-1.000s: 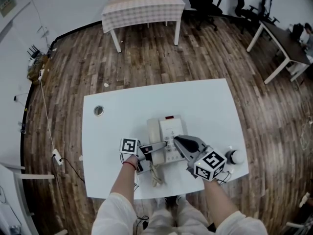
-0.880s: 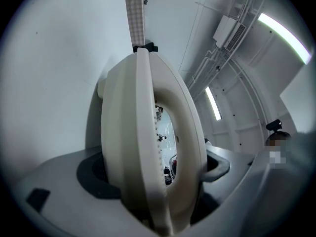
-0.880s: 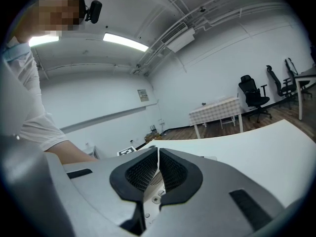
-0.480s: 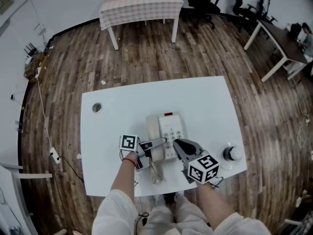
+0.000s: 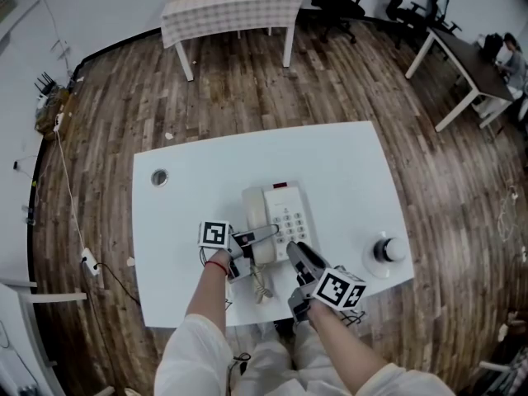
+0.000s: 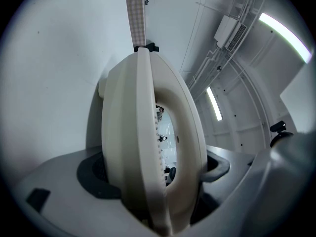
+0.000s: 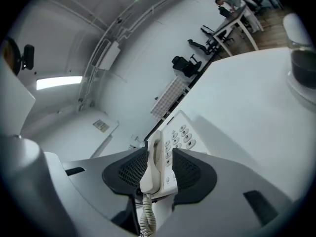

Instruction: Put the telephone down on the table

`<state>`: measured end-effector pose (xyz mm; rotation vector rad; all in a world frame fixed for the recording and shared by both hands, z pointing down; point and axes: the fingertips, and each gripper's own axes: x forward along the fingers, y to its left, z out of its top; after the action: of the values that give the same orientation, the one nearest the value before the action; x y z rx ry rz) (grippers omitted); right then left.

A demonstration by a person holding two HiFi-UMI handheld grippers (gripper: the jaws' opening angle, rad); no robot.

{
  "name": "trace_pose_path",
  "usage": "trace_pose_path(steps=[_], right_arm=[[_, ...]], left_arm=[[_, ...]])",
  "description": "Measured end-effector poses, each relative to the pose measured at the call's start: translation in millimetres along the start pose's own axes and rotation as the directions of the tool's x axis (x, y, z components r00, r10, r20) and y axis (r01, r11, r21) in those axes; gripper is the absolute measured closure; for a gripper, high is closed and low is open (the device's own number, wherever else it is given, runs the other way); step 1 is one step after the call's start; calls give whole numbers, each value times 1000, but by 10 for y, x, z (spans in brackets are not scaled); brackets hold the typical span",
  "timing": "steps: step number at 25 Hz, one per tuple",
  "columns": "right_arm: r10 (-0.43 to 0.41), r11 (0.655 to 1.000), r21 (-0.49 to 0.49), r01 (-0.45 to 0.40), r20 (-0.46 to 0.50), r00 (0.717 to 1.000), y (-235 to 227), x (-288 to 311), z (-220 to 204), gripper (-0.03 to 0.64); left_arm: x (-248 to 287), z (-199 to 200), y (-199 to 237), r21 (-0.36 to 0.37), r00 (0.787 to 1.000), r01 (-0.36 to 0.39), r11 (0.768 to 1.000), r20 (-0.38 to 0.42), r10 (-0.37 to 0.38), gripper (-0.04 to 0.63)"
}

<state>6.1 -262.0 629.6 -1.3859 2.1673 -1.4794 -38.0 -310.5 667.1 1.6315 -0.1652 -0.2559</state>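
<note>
A cream telephone (image 5: pixel 287 213) with a grey keypad stands in the middle of the white table (image 5: pixel 346 172). Its handset (image 5: pixel 262 252) lies along the base's left side, and the coiled cord (image 5: pixel 261 287) trails toward the near edge. My left gripper (image 5: pixel 266 234) is shut on the handset (image 6: pixel 148 147), which fills the left gripper view. My right gripper (image 5: pixel 297 258) hangs near the table's front edge, just short of the phone. Its jaws have just been opening and stand wide, nothing between the pads (image 7: pixel 197 174). Beyond them are the phone (image 7: pixel 181 132) and handset (image 7: pixel 154 164).
A round black-and-white object (image 5: pixel 388 250) sits near the table's right front corner, to the right of my right gripper. A cable hole (image 5: pixel 159 177) lies at the table's far left. A checked-cloth table (image 5: pixel 231 2), chairs and a desk (image 5: pixel 462 64) stand across the wooden floor.
My right gripper has pulled back from the keypad toward the front edge, dropped lower and rolled, and its jaws have opened. My left gripper keeps its hold on the handset, unmoved.
</note>
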Motion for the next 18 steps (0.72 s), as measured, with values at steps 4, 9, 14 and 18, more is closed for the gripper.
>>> trace_pose_path(steps=[4,9,14,18], right_arm=[[-36,981,192,27,44,998,-11,-76,-37,456],[-109,893,440,89,19,994,-177,-160,-280,448],[-159,808,573,137,-12,987,-317,-207,-452,448],[-167,763,627,158,-44,985,-359,-194,-557,448]], left_arm=[[4,7,-7,-7,1000,3,1000,0,-3,167],[-12,8,25,-1,1000,-3,1000,-1,3,167],[4,-10,26,5,1000,-3,1000,-5,3,169],[3,-5,3,-5,1000,-5,1000,-4,5,169]])
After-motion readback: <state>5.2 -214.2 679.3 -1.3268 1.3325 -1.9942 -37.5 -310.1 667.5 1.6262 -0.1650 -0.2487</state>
